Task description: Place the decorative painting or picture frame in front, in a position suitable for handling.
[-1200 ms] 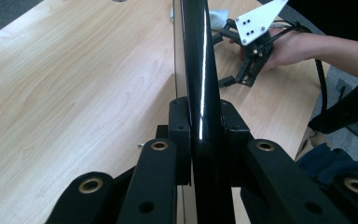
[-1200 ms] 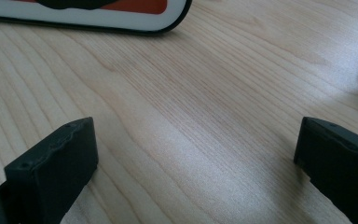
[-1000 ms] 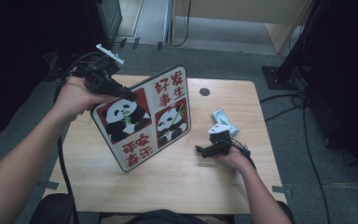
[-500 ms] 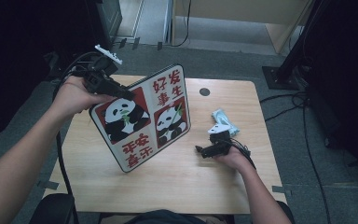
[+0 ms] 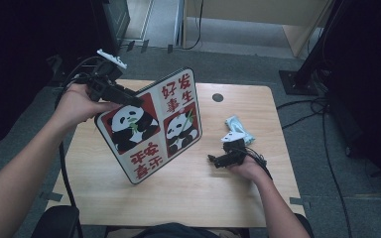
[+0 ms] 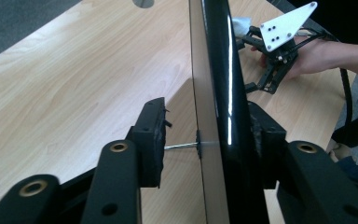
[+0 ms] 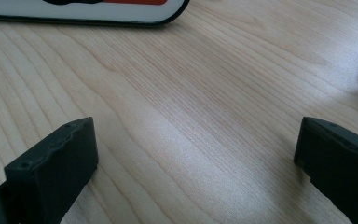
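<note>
A big panda board (image 5: 154, 124) with red Chinese characters stands tilted on one lower corner on the wooden table (image 5: 228, 198). My left gripper (image 5: 129, 99) reaches over its upper left edge. In the left gripper view the board (image 6: 219, 70) is edge-on between the jaws of that gripper (image 6: 205, 144). They have just been opening: the left pad (image 6: 151, 140) stands off the board's back, and the right one lies against its glossy front. My right gripper (image 5: 216, 159) rests low on the table, right of the board, jaws wide open (image 7: 196, 158) over bare wood.
A teal packet (image 5: 238, 126) lies just behind the right hand. A round cable hole (image 5: 218, 97) sits near the table's far edge. Cables trail off the table's right side. A black stand base (image 5: 297, 79) is on the floor at far right.
</note>
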`<action>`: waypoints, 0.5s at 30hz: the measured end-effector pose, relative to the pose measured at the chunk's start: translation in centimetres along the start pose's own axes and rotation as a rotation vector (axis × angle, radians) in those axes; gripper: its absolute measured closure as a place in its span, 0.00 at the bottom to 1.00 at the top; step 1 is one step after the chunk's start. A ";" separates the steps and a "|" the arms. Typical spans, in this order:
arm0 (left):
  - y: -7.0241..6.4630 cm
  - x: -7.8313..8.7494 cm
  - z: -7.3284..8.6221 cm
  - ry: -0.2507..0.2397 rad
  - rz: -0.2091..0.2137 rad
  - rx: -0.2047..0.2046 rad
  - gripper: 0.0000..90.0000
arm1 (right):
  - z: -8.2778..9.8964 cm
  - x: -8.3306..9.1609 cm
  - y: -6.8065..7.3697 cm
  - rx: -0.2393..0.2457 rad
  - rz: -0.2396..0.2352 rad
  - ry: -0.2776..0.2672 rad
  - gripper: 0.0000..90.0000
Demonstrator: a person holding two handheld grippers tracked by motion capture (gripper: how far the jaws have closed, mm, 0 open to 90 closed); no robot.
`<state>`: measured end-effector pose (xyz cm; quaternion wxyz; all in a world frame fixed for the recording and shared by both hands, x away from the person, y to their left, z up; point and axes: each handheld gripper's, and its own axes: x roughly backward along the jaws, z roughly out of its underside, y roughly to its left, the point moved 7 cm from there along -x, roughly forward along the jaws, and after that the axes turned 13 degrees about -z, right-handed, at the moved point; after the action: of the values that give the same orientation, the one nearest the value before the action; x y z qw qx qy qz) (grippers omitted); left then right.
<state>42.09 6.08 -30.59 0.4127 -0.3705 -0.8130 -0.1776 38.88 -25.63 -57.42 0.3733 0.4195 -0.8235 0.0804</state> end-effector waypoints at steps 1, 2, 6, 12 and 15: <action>0.0 0.0 0.0 0.008 0.001 0.003 0.59 | 0.0 0.0 0.0 -0.001 0.001 0.001 0.00; 0.0 -0.1 0.0 0.008 0.003 0.004 0.58 | 0.0 0.0 0.0 0.000 0.000 0.001 0.00; -0.1 0.1 0.0 -0.008 0.017 -0.014 0.53 | 0.0 0.0 0.0 -0.002 0.000 0.000 0.00; -0.2 0.7 -0.1 -0.040 0.023 -0.017 0.50 | 0.0 0.0 0.0 -0.001 0.001 0.001 0.00; -0.2 1.3 -0.2 -0.078 0.025 -0.024 0.47 | 0.0 0.0 0.0 -0.001 0.001 0.001 0.00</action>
<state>41.53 6.47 -29.45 0.3783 -0.3922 -0.8216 -0.1675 38.87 -25.64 -57.42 0.3738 0.4190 -0.8236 0.0803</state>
